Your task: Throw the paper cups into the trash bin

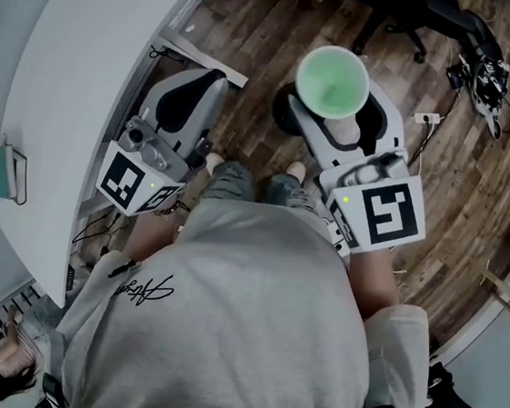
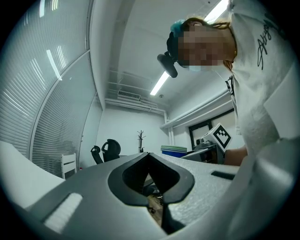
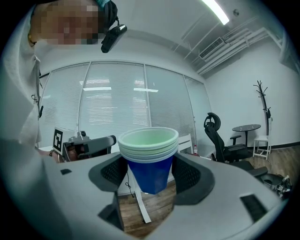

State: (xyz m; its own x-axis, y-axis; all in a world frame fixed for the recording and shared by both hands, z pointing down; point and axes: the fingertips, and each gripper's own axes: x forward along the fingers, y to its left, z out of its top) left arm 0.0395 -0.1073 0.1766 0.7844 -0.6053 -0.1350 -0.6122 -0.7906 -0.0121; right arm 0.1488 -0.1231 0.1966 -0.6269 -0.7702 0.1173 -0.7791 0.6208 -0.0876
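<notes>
Head view, right side: my right gripper [image 1: 337,127] is out over the wooden floor [image 1: 257,25], clamped on a stack of paper cups [image 1: 333,81] whose pale green mouth faces up at the camera.
Head view, left side: my left gripper [image 1: 204,88] sits just beside the edge of the white desk [image 1: 78,69], with nothing in it.
Head view, background: a black office chair [image 1: 422,21] stands on the floor beyond the cups.
Left gripper view, grip: my left fingers [image 2: 180,180] meet at their tips, closed on nothing, with only a hollow between the dark pads.
Left gripper view, surroundings: a marker cube [image 2: 220,136] on my right gripper shows at the right, and a coat stand [image 2: 140,139] stands by the far wall.
Right gripper view, grip: my right fingers [image 3: 190,176] press both sides of the nested cups, which are blue outside, green inside and upright.
Right gripper view, surroundings: my left gripper shows at the left, window blinds [image 3: 112,98] lie behind the cups, and a round table [image 3: 246,127] stands far right.
</notes>
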